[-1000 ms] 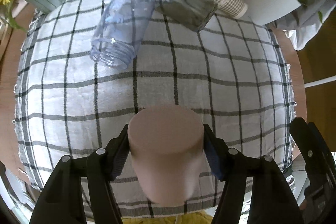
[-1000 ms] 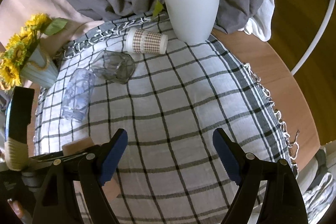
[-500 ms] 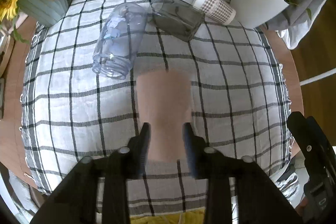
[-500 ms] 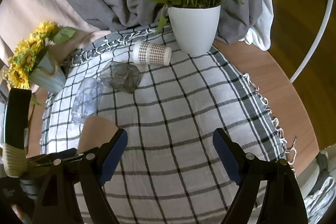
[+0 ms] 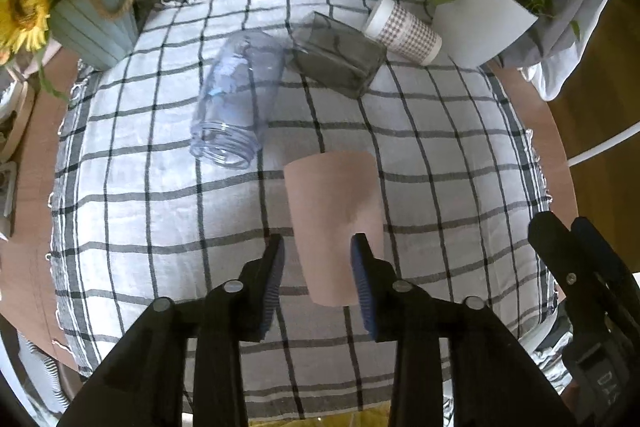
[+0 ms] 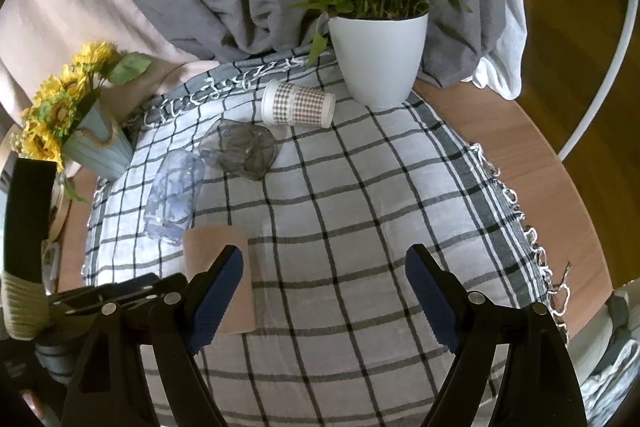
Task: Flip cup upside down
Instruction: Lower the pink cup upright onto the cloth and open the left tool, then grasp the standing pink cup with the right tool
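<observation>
We stand the pink cup [image 5: 334, 227] mouth-down on the checked cloth [image 5: 440, 155], at 12 o'clock from our narrowly parted left claw [image 5: 317, 267]; right claw [image 6: 324, 287] waits wide, empty.

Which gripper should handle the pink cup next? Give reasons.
Left. The pink cup stands just ahead of the left gripper, in line with its jaws; the right gripper hangs open over checked cloth, cup off to its side.
</observation>
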`<control>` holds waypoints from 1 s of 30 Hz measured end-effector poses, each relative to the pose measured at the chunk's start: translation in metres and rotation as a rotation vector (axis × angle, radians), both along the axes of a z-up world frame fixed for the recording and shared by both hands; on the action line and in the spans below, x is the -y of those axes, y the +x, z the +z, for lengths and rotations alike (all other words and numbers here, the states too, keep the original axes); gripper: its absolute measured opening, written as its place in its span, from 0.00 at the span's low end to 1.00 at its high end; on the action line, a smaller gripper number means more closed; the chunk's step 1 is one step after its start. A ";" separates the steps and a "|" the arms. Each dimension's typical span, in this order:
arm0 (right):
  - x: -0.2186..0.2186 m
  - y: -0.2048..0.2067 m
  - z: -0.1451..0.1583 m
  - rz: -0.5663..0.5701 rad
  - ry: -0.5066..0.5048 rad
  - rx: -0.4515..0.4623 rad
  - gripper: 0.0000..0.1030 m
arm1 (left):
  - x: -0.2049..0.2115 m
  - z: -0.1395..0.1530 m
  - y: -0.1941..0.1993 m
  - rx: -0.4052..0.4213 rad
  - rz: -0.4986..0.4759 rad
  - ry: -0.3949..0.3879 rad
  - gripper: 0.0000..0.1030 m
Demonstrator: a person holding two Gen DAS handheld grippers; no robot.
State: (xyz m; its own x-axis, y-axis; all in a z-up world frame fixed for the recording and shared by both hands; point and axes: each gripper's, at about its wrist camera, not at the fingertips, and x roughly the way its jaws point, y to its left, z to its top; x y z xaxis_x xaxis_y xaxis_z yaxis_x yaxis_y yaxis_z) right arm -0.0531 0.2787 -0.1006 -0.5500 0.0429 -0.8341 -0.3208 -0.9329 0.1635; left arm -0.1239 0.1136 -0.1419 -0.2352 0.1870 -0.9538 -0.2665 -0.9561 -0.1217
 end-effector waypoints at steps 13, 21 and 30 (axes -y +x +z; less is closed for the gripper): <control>0.039 -0.003 -0.013 0.107 -0.015 0.005 0.81 | 0.064 -0.002 0.018 -0.129 0.129 -0.016 0.75; 0.068 -0.008 -0.031 0.183 -0.038 0.040 0.81 | 0.099 -0.011 0.023 -0.148 0.232 -0.043 0.76; 0.092 -0.015 -0.063 0.259 -0.042 0.116 0.81 | 0.119 -0.042 0.027 -0.100 0.284 -0.067 0.82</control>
